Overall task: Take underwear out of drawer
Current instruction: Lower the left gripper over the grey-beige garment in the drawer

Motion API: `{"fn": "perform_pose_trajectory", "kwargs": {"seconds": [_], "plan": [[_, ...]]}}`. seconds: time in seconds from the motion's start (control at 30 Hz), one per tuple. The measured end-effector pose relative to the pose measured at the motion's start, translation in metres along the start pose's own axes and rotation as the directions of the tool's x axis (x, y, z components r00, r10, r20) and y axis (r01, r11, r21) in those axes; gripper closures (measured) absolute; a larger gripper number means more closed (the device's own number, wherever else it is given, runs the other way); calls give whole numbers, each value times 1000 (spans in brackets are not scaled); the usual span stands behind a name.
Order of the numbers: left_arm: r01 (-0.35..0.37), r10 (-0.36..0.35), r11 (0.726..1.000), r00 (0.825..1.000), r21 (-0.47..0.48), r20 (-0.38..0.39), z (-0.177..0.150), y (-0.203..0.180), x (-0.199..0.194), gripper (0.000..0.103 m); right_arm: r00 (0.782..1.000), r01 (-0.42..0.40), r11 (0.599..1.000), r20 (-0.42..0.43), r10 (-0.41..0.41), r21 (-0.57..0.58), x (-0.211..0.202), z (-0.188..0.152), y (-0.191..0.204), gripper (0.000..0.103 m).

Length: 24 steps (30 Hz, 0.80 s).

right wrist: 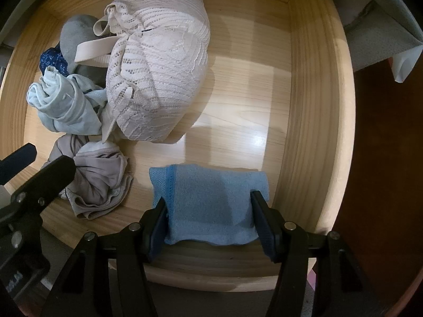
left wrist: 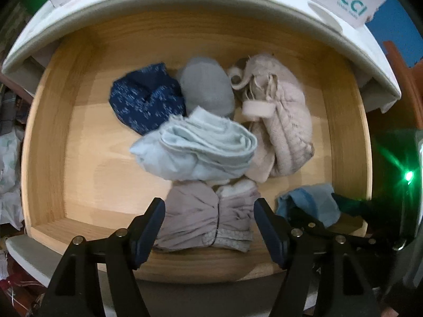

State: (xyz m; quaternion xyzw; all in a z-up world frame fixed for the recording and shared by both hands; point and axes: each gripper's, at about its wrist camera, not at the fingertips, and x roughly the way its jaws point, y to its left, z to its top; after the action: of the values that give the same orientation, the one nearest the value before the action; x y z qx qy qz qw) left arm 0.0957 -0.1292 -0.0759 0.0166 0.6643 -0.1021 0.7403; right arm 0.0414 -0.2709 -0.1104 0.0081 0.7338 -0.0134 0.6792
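Straddling the blue underwear (right wrist: pixel 211 206) with our spread right claw (right wrist: pixel 208 198), we judge grasping underway; next we pinch and lift from the drawer (right wrist: pixel 317 105).

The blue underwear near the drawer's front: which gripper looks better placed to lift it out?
Probably the right gripper: its open jaws already straddle the blue underwear. The left gripper, also open, hovers over a grey garment beside it.
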Motion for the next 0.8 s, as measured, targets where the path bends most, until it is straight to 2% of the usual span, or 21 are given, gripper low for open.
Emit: {"fn": "perform_pose_trajectory", "kwargs": {"seconds": [0.1,0.33,0.47,0.8], "plan": [[3,-3,1000,1000,-22,-18,-1,2,6,32,1000,-1,1000,0,1,-7,0,0,1,46],[-74,73,997,996,-12,-54,2,-3,25,32,1000,-5,1000,1,5,-10,2,1,0,46],[-94,93,995,992,-19,-82,12,-8,30,32,1000,-7,1000,3,7,-13,1,2,0,46],[-105,102,994,990,-22,-92,18,-20,47,30,1000,-9,1000,4,9,-16,2,2,0,46]]}}
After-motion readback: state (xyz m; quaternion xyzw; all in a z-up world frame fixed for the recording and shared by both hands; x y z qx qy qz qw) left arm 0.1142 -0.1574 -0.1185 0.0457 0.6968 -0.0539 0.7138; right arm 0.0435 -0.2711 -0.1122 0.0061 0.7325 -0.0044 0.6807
